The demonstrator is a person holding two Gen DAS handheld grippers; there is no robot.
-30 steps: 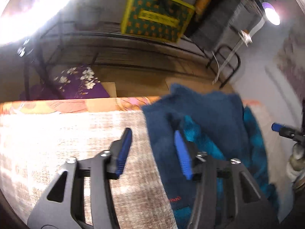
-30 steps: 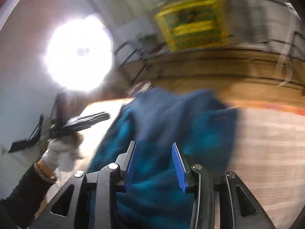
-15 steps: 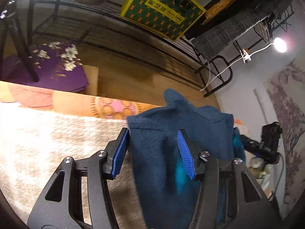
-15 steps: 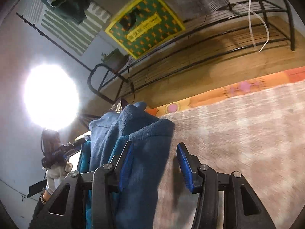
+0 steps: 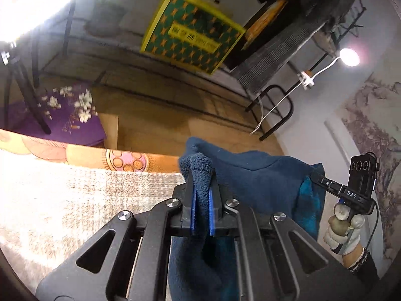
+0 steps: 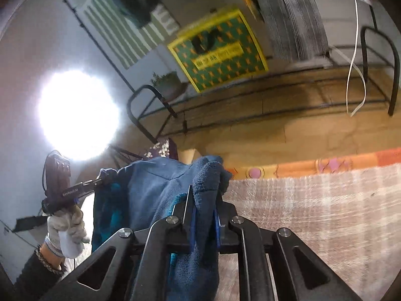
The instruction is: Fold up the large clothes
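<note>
Both tongs clamped on dark blue fleece garment (image 5: 255, 175): left gripper (image 5: 201, 198), right gripper (image 6: 204, 208). Step: lifted off checked beige blanket (image 6: 313, 213); next spread flat, judged.

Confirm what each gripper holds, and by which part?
Both hold the same blue fleece garment. The left gripper pinches a bunched fold at its upper edge; the right gripper is closing on another bunched fold along that edge.

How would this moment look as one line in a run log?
left tool: shut on blue fleece garment | right tool: closing, pinching the same garment | garment: held up between both, over checked blanket
</note>
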